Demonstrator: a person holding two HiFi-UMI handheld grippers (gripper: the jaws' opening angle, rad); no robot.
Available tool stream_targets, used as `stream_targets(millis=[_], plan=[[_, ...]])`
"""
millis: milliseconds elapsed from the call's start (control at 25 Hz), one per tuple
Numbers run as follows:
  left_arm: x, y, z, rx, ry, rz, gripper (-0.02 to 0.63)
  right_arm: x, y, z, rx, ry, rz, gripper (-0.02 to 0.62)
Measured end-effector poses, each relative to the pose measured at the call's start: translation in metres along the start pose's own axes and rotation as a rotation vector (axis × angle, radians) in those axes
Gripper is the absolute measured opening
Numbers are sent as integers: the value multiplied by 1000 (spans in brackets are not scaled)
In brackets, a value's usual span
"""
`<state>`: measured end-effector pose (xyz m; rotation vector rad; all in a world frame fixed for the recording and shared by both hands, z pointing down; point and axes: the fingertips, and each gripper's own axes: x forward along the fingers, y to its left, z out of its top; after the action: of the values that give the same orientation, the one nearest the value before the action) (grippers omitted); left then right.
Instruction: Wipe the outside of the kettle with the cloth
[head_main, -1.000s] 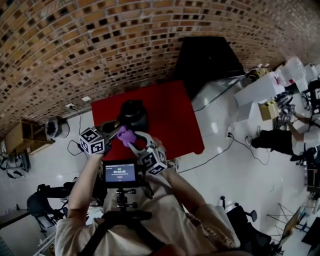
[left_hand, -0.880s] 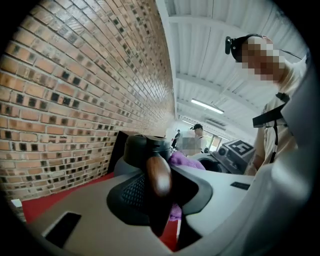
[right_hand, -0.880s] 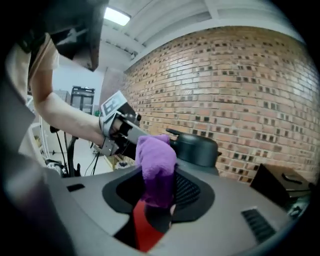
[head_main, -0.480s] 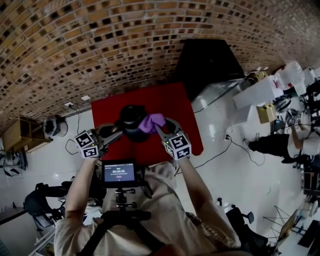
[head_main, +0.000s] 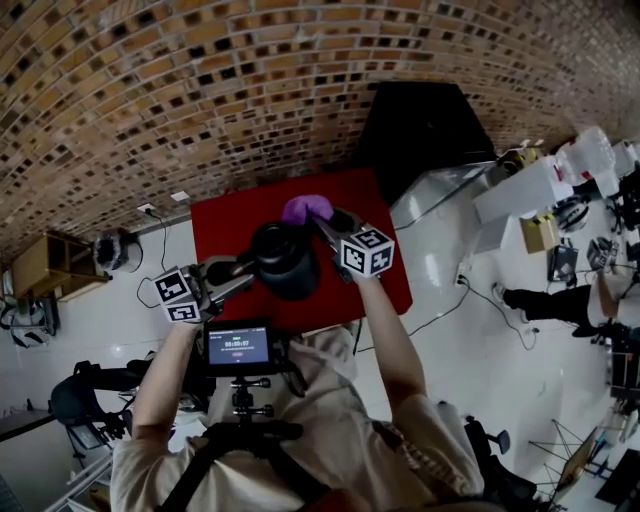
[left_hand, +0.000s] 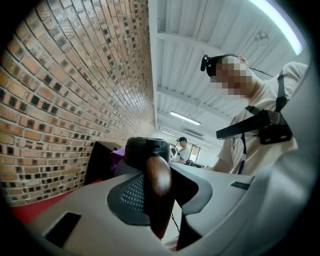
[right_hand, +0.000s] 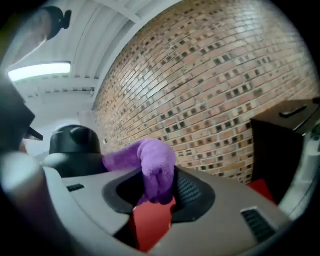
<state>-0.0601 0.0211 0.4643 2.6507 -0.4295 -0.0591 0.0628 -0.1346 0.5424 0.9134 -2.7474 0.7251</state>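
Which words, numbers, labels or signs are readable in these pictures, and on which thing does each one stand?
Nothing is surely readable.
Small lit screen on the chest mount: a row of digits, too small to read.
Black and white marker cube on the left hand-held gripper, and the same on the right hand-held gripper: square patterns only, no letters.
Small dark label on the left hand-held gripper's grey body: blurred.

From the head we look steeply down on the red table (head_main: 222, 216), while our two gripper views face the kettle (head_main: 285, 262) closely from either side, sharing the brick wall (head_main: 150, 90).
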Motion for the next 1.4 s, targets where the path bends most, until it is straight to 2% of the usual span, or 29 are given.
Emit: stream_targets(millis=[80, 120, 200, 320, 400, 520, 640, 880, 1120, 1240, 1400], plan=[[0, 11, 0, -7, 13, 67, 95, -41, -7, 11, -18, -63, -114, 167], [-1, 18, 1, -6, 21, 106, 95, -61, 1, 15, -33, -92, -143, 167], [-5, 34, 0, 5, 40, 181, 97, -89, 34, 17, -91, -118, -146, 167], [-9, 55, -3, 13, 58, 268, 98, -85, 104, -3, -175, -78, -49, 167], [-9, 65, -5, 2, 52, 303, 97, -58, 150, -32, -201, 10, 43, 169], [-4, 70, -4, -12, 39, 324, 98, -12, 189, -76, -161, 150, 112, 169], [-1, 64, -3, -6, 37, 315, 97, 6, 179, -89, -65, 184, 74, 169], [-13, 49, -3, 10, 26, 275, 98, -35, 130, -81, 21, 152, -16, 167], [-24, 26, 2, 27, -4, 144, 100, -45, 54, -53, 43, 80, -114, 167], [-27, 12, 7, 34, -24, 70, 98, -29, 38, -34, 49, 53, -65, 167], [-28, -3, 12, 44, -45, -4, 97, 9, 38, -23, 115, 96, 114, 164]])
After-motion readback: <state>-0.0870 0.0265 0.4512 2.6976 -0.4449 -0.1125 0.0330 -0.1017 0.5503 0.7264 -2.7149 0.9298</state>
